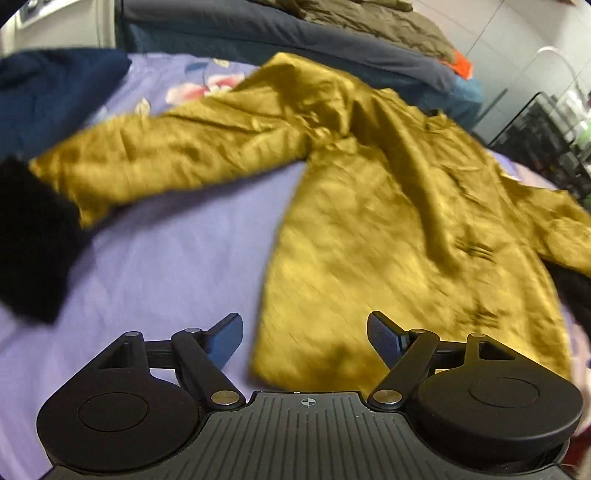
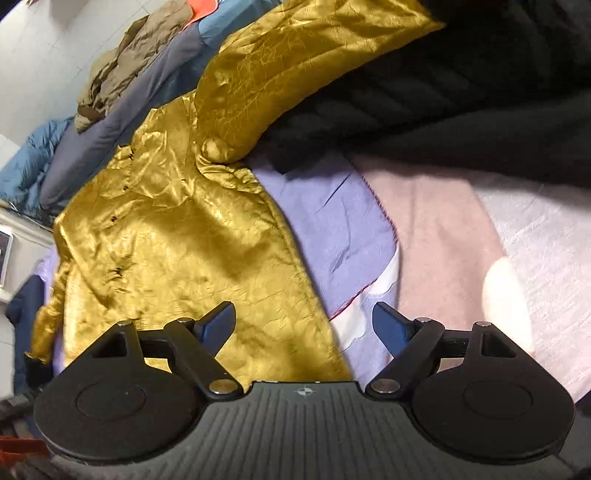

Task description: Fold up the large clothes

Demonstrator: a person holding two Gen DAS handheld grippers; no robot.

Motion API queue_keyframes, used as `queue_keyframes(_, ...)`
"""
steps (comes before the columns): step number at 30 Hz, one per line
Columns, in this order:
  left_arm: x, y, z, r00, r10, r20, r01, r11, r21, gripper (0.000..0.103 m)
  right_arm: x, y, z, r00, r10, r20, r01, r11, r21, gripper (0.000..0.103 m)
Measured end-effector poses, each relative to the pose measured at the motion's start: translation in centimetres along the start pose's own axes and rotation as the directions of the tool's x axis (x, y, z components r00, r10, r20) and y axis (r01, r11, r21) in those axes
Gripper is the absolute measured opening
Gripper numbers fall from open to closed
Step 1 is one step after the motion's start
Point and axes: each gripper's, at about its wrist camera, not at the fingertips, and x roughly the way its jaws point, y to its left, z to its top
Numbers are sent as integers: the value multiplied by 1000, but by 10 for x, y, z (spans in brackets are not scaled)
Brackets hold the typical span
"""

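Note:
A shiny mustard-yellow jacket (image 1: pixel 388 229) lies spread flat on a lilac bedsheet (image 1: pixel 177 266), one sleeve (image 1: pixel 155 155) stretched out to the left, its cuff ending in black fur (image 1: pixel 33 236). My left gripper (image 1: pixel 304 332) is open and empty, hovering just above the jacket's near hem. In the right wrist view the same jacket (image 2: pixel 177 236) lies to the left, its other sleeve (image 2: pixel 280 85) running up to the right. My right gripper (image 2: pixel 303 321) is open and empty over the jacket's side edge and hem corner.
A dark navy garment (image 1: pixel 55 96) lies at the far left. Grey and blue bedding with an olive garment (image 1: pixel 369 22) is piled at the back. A black wire rack (image 1: pixel 546 140) stands at the right. Black cloth (image 2: pixel 461 92) and a pink blanket (image 2: pixel 461 236) lie right of the jacket.

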Motion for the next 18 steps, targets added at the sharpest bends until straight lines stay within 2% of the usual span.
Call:
queue_keyframes(4, 32, 3, 19, 996, 48, -78, -49, 999, -5, 103, 7, 8, 1, 1000, -11, -13, 10, 997, -74, 83)
queue_keyframes(7, 55, -7, 14, 988, 37, -151, -33, 999, 29, 103, 23, 12, -3, 999, -10, -49, 5, 996, -93, 83)
queue_keyframes(11, 68, -27, 2, 984, 49, -173, -33, 995, 94, 103, 47, 19, -15, 994, -3, -105, -6, 996, -89, 74)
queue_keyframes(14, 75, -26, -1, 983, 51, -176, -42, 998, 52, 103, 60, 24, -26, 991, -8, -132, -5, 995, -100, 70)
queue_keyframes(18, 75, -23, 4, 980, 31, -196, -35, 999, -18, 103, 62, 29, -32, 993, -41, -107, 27, 991, -133, 68)
